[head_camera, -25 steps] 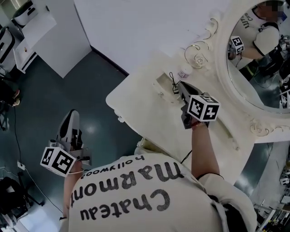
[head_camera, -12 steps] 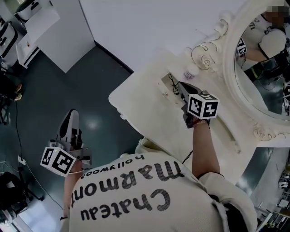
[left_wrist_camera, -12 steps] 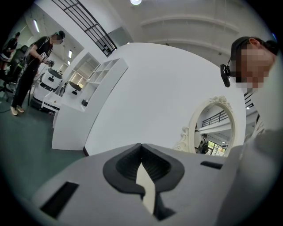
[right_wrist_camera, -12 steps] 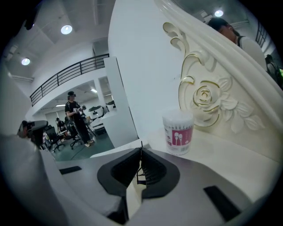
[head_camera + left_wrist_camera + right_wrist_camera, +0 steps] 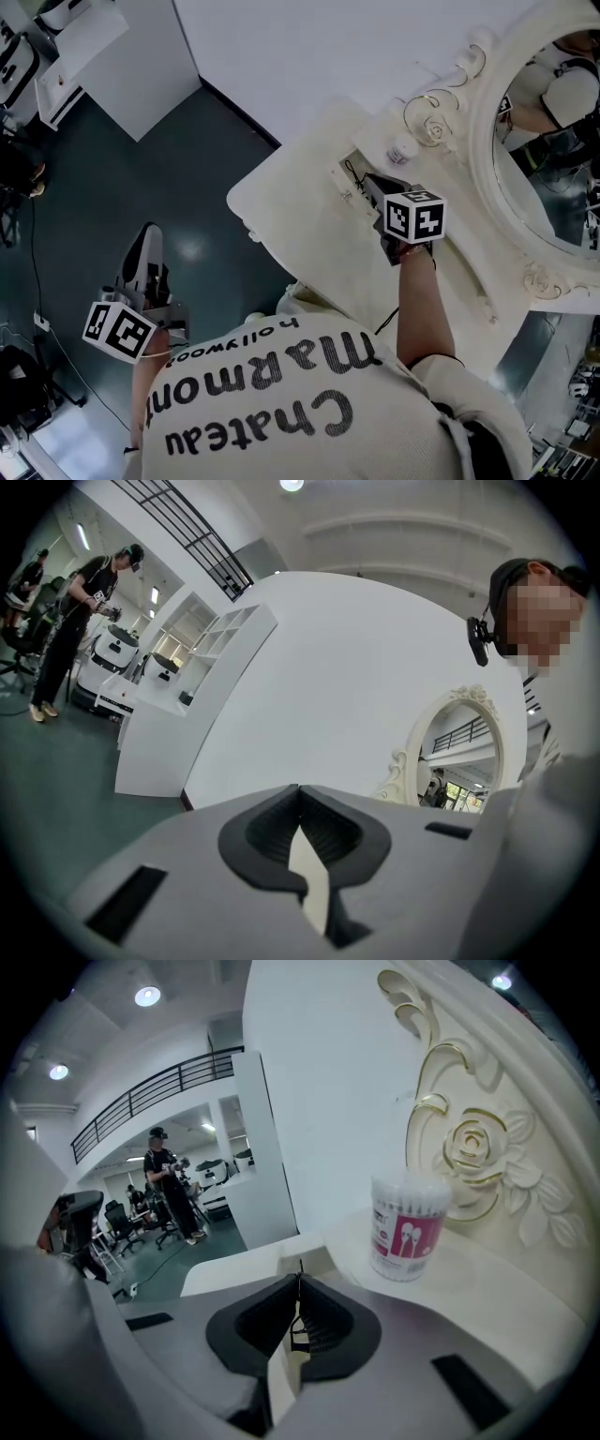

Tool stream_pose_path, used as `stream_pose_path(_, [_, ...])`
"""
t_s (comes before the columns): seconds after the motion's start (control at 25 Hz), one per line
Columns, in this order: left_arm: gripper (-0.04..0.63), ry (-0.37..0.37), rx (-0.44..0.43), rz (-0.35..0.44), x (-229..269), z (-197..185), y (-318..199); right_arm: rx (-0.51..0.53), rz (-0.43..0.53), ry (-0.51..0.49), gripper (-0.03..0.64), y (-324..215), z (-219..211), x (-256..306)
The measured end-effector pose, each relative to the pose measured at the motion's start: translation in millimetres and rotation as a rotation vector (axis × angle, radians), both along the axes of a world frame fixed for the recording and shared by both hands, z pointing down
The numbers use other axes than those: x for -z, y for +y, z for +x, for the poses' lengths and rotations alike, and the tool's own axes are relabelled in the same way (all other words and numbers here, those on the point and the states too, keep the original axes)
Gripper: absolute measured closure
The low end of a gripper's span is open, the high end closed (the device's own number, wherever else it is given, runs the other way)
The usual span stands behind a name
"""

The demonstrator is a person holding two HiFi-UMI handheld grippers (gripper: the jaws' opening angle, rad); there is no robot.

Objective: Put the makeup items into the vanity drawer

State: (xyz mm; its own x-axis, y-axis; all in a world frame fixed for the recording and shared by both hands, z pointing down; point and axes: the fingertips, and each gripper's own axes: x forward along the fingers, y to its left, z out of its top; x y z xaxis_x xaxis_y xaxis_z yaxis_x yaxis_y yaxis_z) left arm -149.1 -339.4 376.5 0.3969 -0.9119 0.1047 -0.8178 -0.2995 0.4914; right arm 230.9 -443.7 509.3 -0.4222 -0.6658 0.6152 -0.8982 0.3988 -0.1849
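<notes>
My right gripper (image 5: pixel 366 183) hovers over the white vanity table (image 5: pixel 291 220), at the small open drawer (image 5: pixel 348 170) set into its top. It is shut on a thin black wire-like item (image 5: pixel 356 171), which shows as a thin black line between the closed jaws (image 5: pixel 299 1309) in the right gripper view. A clear jar of cotton swabs with a pink label (image 5: pixel 407 1227) stands upright just beyond, against the carved mirror frame, and appears in the head view as the swab jar (image 5: pixel 402 150). My left gripper (image 5: pixel 146 240) hangs at the person's side over the dark floor, shut and empty (image 5: pixel 299 795).
An oval mirror (image 5: pixel 553 141) in an ornate white frame stands at the table's back right. A white wall runs behind the table, and a white cabinet (image 5: pixel 112 56) is at the upper left. Dark floor lies left of the table. Other people stand far off.
The head view has shifted a little. My right gripper has edged slightly further over the drawer with the black item still in it. The left gripper has not moved.
</notes>
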Motion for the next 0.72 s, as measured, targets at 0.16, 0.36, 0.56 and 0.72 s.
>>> stream_pose_path(0.16, [0.588, 0.001, 0.009, -0.004, -1.7, -3.1, 2.3, 0.018, -0.007, 0.033, 0.584, 0.1, -3.1, -5.2])
stream_pose_path(0.36, [0.588, 0.001, 0.008, -0.004, -1.6, -3.0, 1.5, 0.036, -0.009, 0.062, 0.584, 0.0, -6.2, -8.9])
stream_pose_path(0.56, [0.588, 0.010, 0.007, -0.007, -3.3, -0.5, 2.0, 0.037, -0.010, 0.068, 0.584, 0.3, -4.0, -10.0])
stream_pose_path(0.72, [0.588, 0.010, 0.003, -0.007, -3.0, 0.0, 1.6, 0.026, -0.011, 0.078, 0.584, 0.8, -0.3, -10.2])
